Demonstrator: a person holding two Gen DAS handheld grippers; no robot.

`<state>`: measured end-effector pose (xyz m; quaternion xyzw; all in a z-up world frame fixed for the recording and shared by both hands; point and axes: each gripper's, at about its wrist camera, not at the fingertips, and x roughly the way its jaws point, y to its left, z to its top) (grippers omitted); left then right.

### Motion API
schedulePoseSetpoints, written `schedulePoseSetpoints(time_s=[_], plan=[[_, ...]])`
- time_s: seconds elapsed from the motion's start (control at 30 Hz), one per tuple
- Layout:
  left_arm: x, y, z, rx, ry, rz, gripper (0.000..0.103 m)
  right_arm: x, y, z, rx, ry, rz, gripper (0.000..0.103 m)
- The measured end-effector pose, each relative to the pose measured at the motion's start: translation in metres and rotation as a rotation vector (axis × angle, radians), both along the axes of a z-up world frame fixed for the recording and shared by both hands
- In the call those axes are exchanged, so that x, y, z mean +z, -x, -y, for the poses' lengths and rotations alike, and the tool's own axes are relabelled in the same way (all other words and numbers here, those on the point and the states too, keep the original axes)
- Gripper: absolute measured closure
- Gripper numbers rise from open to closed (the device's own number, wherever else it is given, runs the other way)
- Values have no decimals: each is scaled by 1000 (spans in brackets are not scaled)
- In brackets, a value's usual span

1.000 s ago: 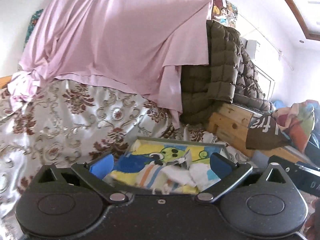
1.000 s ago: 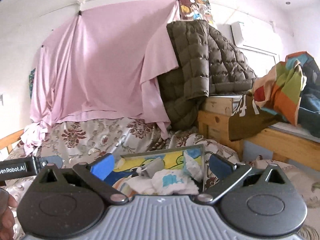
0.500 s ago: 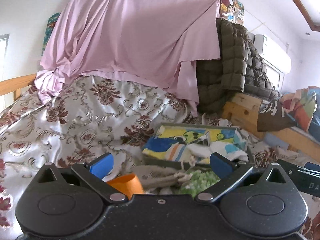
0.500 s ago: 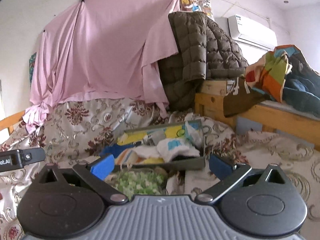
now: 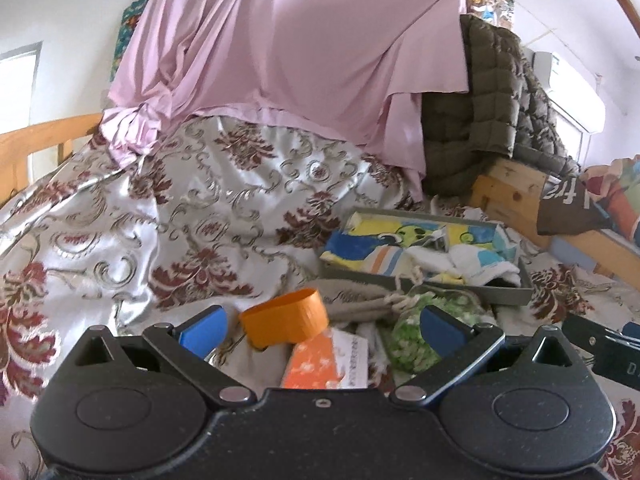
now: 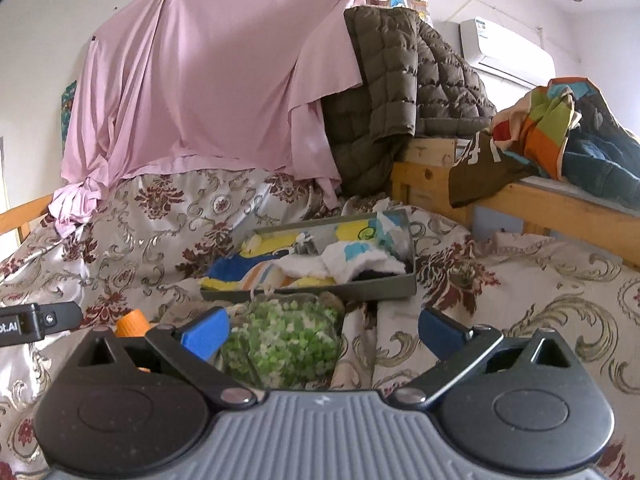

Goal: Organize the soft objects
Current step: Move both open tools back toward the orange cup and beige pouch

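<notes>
A grey tray (image 5: 508,294) (image 6: 400,286) on the bed holds folded cloths: blue-yellow ones and white towels (image 6: 352,260). In front of it lie a green-and-white speckled pouch (image 6: 280,344) (image 5: 408,344), a beige drawstring bag (image 5: 360,304), an orange roll (image 5: 286,320) (image 6: 130,322) and an orange-white packet (image 5: 320,360). My left gripper (image 5: 320,330) is open above the orange roll and packet. My right gripper (image 6: 320,330) is open with the green pouch between its fingers, not gripped.
A floral satin bedspread (image 5: 160,220) covers the bed. A pink sheet (image 5: 300,52) hangs behind it, beside a brown quilted jacket (image 6: 400,92). A wooden frame (image 6: 540,200) at the right carries piled clothes. The right gripper's body (image 5: 604,344) shows at the left view's right edge.
Both grippers pulled back from the tray toward me, bringing the green pouch, drawstring bag, orange roll and packet into view. Both stayed open.
</notes>
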<state>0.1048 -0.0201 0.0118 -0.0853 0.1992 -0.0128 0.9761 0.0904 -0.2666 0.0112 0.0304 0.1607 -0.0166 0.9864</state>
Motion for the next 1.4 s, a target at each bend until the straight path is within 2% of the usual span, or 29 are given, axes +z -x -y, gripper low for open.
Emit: schedulePoseSetpoints(time_s=[0.3, 0.5, 0.8, 0.97, 1.17, 1.33, 1.4], plan=[[-17, 0, -12, 44, 13, -75, 1, -13, 1, -7, 23, 9, -31, 0], [-27, -4, -16, 95, -5, -134, 1, -24, -6, -12, 62, 13, -102, 0], [-37, -12, -10, 97, -52, -196, 1, -38, -19, -23, 125, 24, -180, 0], [-41, -16, -13, 118, -42, -223, 1, -45, -26, -27, 168, -1, -236, 0], [-40, -22, -16, 120, -44, -254, 1, -49, -30, -33, 188, 21, -242, 0], [-37, -40, -13, 76, -103, -281, 1, -49, -31, -35, 197, 27, -231, 0], [-33, -48, -14, 54, -93, -295, 1, -48, -30, -36, 201, 32, -222, 0]])
